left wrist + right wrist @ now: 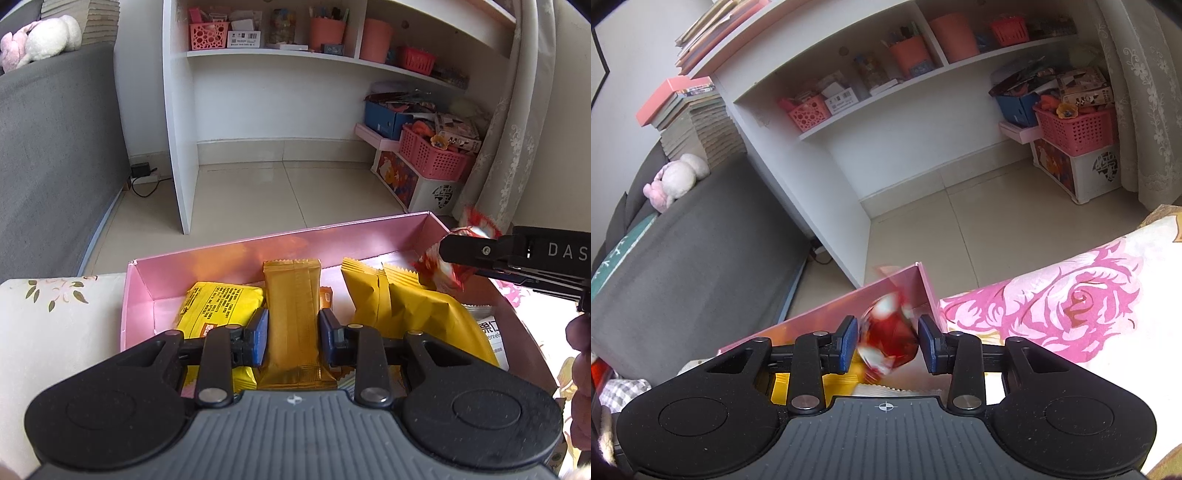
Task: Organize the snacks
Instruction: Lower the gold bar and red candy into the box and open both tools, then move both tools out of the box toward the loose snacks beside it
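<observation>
1. The landmark is the pink box (pixel 229 258), an open shallow carton resting on a flower-printed cloth (pixel 55 321) that covers the desk.
2. The left tool (pixel 291 338) reaches into the near side of the pink box. Its blue pads (pixel 258 338) press on both sides of an orange wafer pack (pixel 291 306), so it is grasping that pack, which stands lengthwise toward the box's far wall.
3. Left of the wafer pack, inside the pink box, lies a yellow packet (pixel 218 306) with black print.
4. Right of the wafer pack, also in the box, two more orange packs (pixel 391 299) lean against each other, with a white printed wrapper (pixel 487 328) at the box's right end.
5. The right tool (pixel 888 341) sits over the right end of the pink box (pixel 820 317). A red-and-white snack (pixel 890 341) lies between its pads and looks blurred; the right-hand pad (pixel 929 343) meets it and the left-hand one is at its edge, so the tool appears clenched on it.
6. From the left wrist camera, the same red-and-white snack (pixel 447 258) hangs above the box's right corner, at the tip of the black right tool (pixel 458 254).
7. Beyond the pink box's far wall lie the tiled floor (pixel 280 192) and a white shelf unit (pixel 266 55).
8. Left of the box stands a grey sofa (pixel 55 166).
</observation>
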### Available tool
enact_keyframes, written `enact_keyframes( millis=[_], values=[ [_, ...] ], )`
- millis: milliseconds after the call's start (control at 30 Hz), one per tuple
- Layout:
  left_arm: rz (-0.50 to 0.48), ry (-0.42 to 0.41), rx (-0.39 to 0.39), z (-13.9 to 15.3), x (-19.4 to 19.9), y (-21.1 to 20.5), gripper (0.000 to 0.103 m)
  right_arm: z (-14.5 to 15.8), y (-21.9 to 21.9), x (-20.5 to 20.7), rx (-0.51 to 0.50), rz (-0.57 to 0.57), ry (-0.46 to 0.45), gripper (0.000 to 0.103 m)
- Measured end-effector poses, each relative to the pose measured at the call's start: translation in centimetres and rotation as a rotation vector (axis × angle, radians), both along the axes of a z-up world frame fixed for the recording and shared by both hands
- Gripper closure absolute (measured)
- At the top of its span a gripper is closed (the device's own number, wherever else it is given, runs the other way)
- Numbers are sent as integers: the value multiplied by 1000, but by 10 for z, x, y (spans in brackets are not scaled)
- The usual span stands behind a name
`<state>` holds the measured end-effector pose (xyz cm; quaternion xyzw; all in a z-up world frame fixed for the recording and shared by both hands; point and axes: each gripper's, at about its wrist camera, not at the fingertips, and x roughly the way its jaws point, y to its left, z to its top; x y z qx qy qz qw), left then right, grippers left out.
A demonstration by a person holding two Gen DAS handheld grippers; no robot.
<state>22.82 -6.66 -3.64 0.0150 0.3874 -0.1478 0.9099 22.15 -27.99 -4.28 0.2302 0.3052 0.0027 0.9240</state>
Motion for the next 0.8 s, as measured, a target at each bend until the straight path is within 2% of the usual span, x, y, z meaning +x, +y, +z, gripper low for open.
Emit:
enact_keyframes(
  millis=[100,200,267,467,533,800],
  values=[
    [8,-12,-12,3,-2,1,72,4,2,-2,5,13,-7,66],
    [12,-7,-34,4,-4,3,65,8,1,-4,5,8,-8,52],
    [14,1,-39,5,-6,3,62,12,-1,-6,15,-2,-7,49],
    [5,-17,-51,16,-22,4,43,24,-2,-20,14,-9,-5,39],
    [23,-25,-45,21,-29,5,34,29,-1,-26,9,-11,-2,35],
    [29,-31,-57,38,-57,16,19,59,3,-59,-10,-23,-9,21]
  ],
)
